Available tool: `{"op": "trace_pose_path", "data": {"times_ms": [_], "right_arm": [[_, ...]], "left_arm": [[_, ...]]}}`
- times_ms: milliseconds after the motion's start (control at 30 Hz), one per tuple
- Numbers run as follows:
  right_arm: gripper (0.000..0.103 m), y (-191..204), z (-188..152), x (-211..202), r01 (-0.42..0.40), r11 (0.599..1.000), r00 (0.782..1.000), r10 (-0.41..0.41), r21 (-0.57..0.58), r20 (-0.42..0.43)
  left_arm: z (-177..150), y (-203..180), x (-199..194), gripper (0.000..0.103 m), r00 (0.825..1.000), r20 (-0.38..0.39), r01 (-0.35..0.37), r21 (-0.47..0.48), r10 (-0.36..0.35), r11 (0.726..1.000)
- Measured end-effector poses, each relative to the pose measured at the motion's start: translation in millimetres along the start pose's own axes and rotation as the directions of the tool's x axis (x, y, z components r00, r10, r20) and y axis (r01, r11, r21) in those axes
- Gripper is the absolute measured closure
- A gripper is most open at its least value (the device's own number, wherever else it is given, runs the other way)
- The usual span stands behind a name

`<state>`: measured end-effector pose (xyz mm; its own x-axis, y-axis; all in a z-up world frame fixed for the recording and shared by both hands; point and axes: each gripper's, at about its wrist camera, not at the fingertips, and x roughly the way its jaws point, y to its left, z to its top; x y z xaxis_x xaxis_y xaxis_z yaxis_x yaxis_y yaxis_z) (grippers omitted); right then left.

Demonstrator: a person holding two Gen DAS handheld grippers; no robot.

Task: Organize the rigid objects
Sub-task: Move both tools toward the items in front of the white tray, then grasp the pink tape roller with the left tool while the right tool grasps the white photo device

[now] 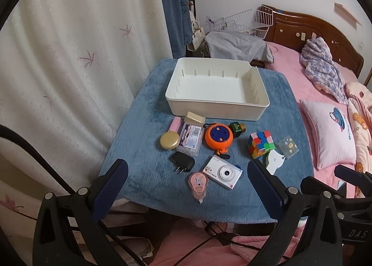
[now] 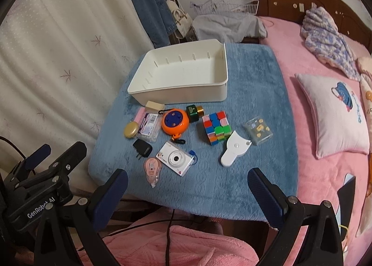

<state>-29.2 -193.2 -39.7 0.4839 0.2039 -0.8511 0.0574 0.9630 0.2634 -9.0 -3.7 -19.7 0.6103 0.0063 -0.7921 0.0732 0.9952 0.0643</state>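
Note:
An empty white bin point(image 1: 216, 84) point(image 2: 183, 75) sits at the far side of a blue-covered table point(image 1: 144, 173) point(image 2: 255, 103). In front of it lie several small objects: an orange reel point(image 1: 218, 137) point(image 2: 174, 123), a colour cube point(image 1: 260, 144) point(image 2: 216, 127), a white camera point(image 1: 223, 174) point(image 2: 176, 160), a black plug point(image 1: 182, 162) point(image 2: 142, 148), a pink correction tape point(image 1: 197, 183) point(image 2: 152, 169), a gold round tin point(image 1: 169, 140) point(image 2: 131, 130), a clear box point(image 1: 189, 138) point(image 2: 148, 127) and a white tape measure point(image 1: 274, 162) point(image 2: 233, 149). My left gripper point(image 1: 186, 184) and right gripper point(image 2: 187, 184) both hang open above the near edge, holding nothing.
A pink bed with a pillow point(image 2: 334, 112) and crumpled blankets lies to the right. A pale curtain point(image 1: 58, 56) hangs on the left. Wire baskets point(image 1: 246, 21) and a denim jacket point(image 1: 174, 10) stand behind the table. Cables trail below the near edge.

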Motion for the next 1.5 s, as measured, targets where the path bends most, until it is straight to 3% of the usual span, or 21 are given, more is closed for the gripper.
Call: {"op": "trace_pose_path", "data": {"times_ms": [367,500,633,800,1000,1067,1267,1367,1433,1467,1500], "right_arm": [[0.000,-14,-4,13,-0.027,0.996,0.997,0.033,0.082,-0.067],[0.000,-18,-6,26,-0.038,0.991,0.990,0.054,0.124,-0.128],[0.001,-23,-9,41,-0.041,0.986,0.978,0.073,0.163,-0.194],[0.001,-30,-7,58,-0.037,0.976,0.962,0.093,0.217,-0.255],[0.001,-36,2,91,-0.037,0.950,0.924,0.150,0.310,-0.350],[0.001,-36,6,100,-0.038,0.943,0.912,0.168,0.331,-0.375],[0.001,-36,22,143,-0.024,0.892,0.859,0.250,0.452,-0.447],[0.001,-36,28,168,0.016,0.847,0.818,0.294,0.531,-0.494],[0.001,-37,30,180,0.040,0.823,0.808,0.306,0.566,-0.503],[0.001,-37,33,187,0.053,0.811,0.803,0.313,0.583,-0.508],[0.001,-36,34,191,0.062,0.805,0.798,0.315,0.591,-0.513]], "left_arm": [[-7,-3,16,0.001,0.995,-0.101,0.014,0.026,-0.012,1.000],[-12,-1,26,0.001,0.988,-0.154,0.031,0.018,-0.028,0.999],[-18,5,45,0.001,0.968,-0.244,0.053,-0.018,-0.056,0.998],[-24,12,71,0.001,0.921,-0.373,0.087,-0.080,-0.110,0.993],[-29,14,109,0.001,0.836,-0.524,0.119,-0.119,-0.165,0.986],[-28,15,121,0.001,0.815,-0.551,0.130,-0.127,-0.179,0.983],[-22,20,165,0.001,0.707,-0.665,0.153,-0.186,-0.239,0.971],[-23,26,188,0.001,0.633,-0.716,0.165,-0.244,-0.292,0.956],[-25,29,205,0.001,0.575,-0.759,0.153,-0.267,-0.306,0.951],[-26,30,211,0.001,0.558,-0.771,0.146,-0.272,-0.306,0.951],[-28,31,220,0.001,0.526,-0.794,0.134,-0.277,-0.306,0.951]]}}
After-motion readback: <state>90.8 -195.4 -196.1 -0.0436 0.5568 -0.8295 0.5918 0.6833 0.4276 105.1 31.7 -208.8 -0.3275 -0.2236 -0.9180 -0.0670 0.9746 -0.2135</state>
